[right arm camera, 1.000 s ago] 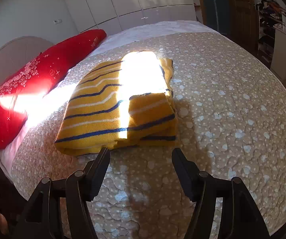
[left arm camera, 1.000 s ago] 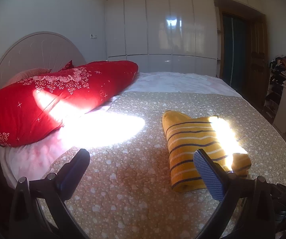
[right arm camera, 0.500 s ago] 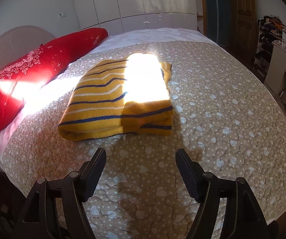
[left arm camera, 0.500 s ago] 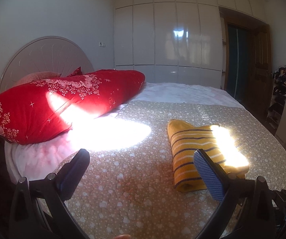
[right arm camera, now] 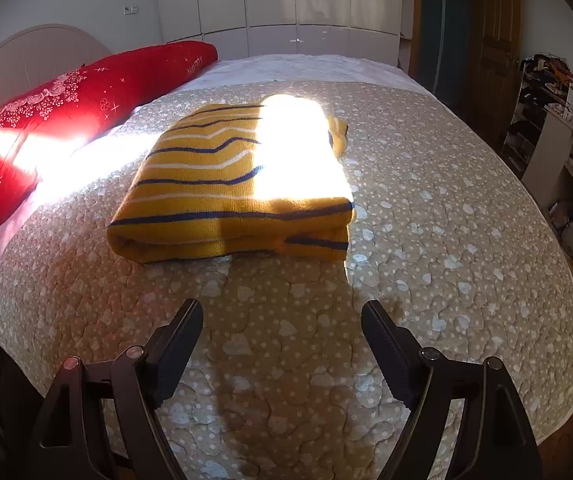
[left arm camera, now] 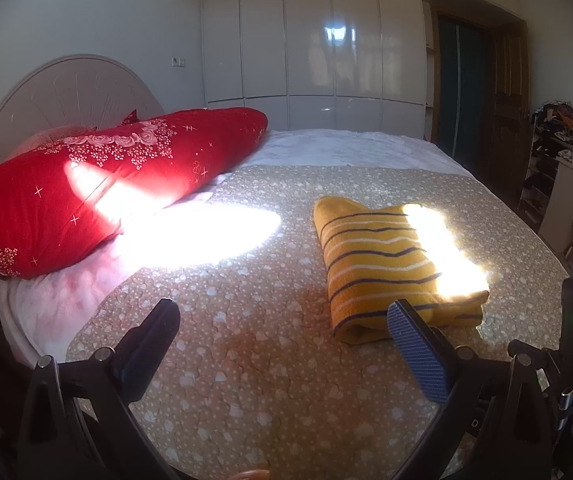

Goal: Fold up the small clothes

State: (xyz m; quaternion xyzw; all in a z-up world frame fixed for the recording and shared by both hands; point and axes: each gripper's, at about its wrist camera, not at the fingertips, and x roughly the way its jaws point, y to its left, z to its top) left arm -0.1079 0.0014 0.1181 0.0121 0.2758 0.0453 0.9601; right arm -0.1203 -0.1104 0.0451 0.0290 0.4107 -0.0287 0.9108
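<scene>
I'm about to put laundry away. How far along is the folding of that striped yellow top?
Looks done: the yellow striped top lies folded into a compact stack on the quilt. Nothing in hand: the left gripper is open, the right gripper is opening, both empty. No other clothes visible to fold.

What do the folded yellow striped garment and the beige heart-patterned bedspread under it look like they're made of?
Folded yellow striped garment: looks like soft knit, maybe wool or acrylic; matte, fuzzy surface, thick rounded fold edge, stripes slightly wavy. Beige heart-patterned bedspread: looks like quilted cotton or a blend; stitched outlines puff it into padded cells, dull finish. The exact fibre of either cannot be told.
</scene>
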